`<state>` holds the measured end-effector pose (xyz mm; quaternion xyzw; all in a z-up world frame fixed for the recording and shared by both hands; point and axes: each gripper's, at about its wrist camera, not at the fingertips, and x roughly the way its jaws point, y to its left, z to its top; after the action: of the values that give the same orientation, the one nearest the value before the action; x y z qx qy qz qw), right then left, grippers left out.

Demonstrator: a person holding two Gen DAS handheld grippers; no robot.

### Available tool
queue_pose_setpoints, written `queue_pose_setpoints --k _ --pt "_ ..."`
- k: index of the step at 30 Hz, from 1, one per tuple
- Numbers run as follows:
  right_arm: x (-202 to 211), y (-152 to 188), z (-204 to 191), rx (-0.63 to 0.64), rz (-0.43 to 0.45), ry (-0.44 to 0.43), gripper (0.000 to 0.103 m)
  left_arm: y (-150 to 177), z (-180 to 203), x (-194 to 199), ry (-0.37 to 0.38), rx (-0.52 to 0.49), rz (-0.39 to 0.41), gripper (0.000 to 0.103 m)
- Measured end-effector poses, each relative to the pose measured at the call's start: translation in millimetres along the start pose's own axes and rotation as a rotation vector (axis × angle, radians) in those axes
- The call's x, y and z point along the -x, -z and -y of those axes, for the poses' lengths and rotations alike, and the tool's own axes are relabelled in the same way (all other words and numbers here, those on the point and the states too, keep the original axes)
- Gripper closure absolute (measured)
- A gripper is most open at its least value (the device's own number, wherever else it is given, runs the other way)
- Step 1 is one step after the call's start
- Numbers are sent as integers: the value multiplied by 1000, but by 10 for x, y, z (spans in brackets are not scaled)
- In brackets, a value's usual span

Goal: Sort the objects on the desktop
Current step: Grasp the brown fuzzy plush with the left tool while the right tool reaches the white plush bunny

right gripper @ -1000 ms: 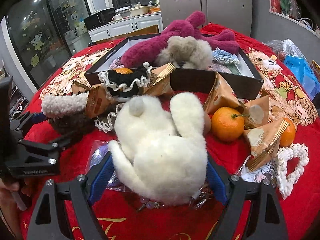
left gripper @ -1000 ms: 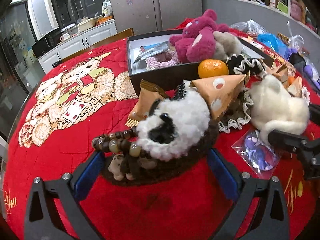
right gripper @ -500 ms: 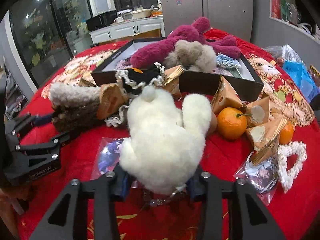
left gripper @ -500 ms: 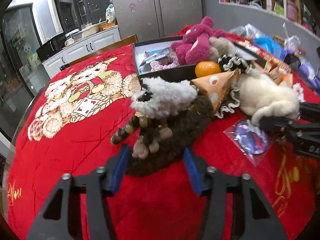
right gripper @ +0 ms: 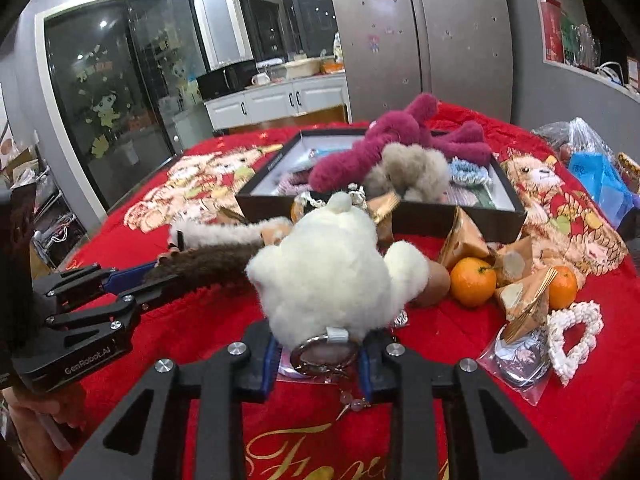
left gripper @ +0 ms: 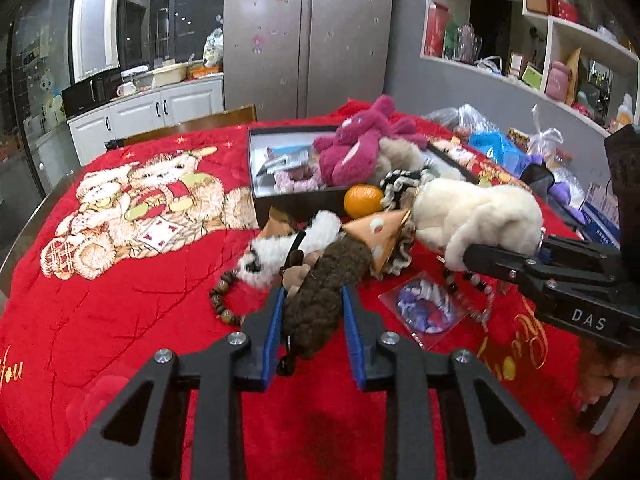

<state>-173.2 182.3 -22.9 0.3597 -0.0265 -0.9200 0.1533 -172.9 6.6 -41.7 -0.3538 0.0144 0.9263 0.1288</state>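
Observation:
My left gripper [left gripper: 312,328] is shut on a brown and white plush toy [left gripper: 320,280], lifted off the red cloth; a wooden bead bracelet [left gripper: 220,304] hangs by it. My right gripper [right gripper: 318,354] is shut on a white fluffy plush [right gripper: 332,264] with a metal ring [right gripper: 320,354] and bead chain, also lifted. The white plush also shows in the left wrist view [left gripper: 480,216]. The dark box [right gripper: 440,220] behind holds a magenta plush [right gripper: 400,136] and a beige plush [right gripper: 412,168].
Tangerines [right gripper: 472,280] [left gripper: 362,200], orange triangular packets [right gripper: 524,300], a white crochet heart [right gripper: 576,336] and clear bags [left gripper: 424,308] lie on the red tablecloth [left gripper: 120,300]. Plastic bags [left gripper: 496,148] crowd the right edge. A fridge and cabinets stand behind.
Both grippers closed on their plush toys and lifted them up from the cloth; the bead chains now dangle beneath.

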Motion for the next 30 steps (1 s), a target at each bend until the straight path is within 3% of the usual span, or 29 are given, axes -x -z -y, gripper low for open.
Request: queue_pose_setpoints --k 9,16,30 --pt "193 -73 -122 15 47 22 72 -61 -22 234 -2 38 54 75" --pt "409 -135 -244 22 130 140 73 -96 -29 445 -19 36 87 75" --pt "663 -200 -656 94 143 116 72 -197 41 923 1 37 152 74"
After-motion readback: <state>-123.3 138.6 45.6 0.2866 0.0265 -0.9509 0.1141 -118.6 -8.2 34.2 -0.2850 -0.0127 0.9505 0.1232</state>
